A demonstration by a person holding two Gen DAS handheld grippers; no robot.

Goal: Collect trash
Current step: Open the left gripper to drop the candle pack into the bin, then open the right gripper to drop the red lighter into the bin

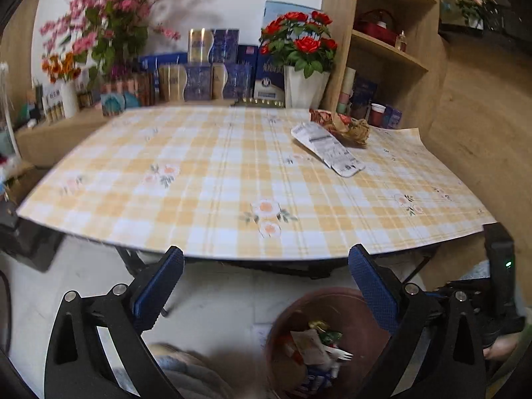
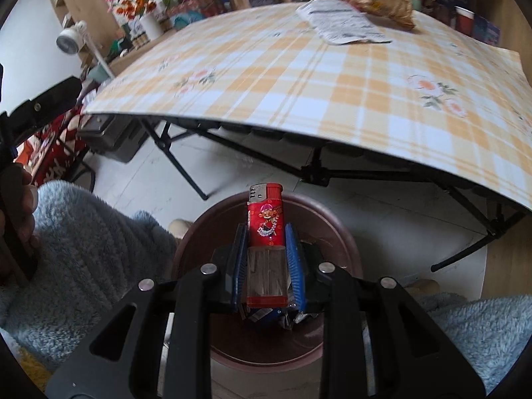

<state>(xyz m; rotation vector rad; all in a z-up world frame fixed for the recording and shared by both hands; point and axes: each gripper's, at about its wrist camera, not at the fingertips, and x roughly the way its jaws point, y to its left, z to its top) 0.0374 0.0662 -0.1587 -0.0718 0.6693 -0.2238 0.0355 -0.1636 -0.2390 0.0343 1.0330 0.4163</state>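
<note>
My right gripper [image 2: 266, 229] is shut on a red lighter [image 2: 267, 222] and holds it upright over the brown trash bin [image 2: 196, 232] on the floor. In the left wrist view the same bin [image 1: 359, 306] holds wrappers and a white plastic fork [image 1: 339, 354]. My left gripper [image 1: 266, 257] stands wide open with nothing between its blue pads, near the table's front edge and above the bin. On the checked tablecloth [image 1: 212, 179] lie a white printed wrapper [image 1: 327, 148] and a crumpled brown-red wrapper [image 1: 345, 126], also seen as white wrapper [image 2: 342, 23] and crumpled wrapper [image 2: 382, 0].
Flower vases [image 1: 306, 86], boxes [image 1: 199, 76] and a wooden shelf [image 1: 389, 50] line the far side of the table. Black folding table legs [image 2: 186, 163] stand beside the bin. A person's fluffy blue sleeve [image 2: 86, 242] is at the left, another [image 2: 482, 329] at the right.
</note>
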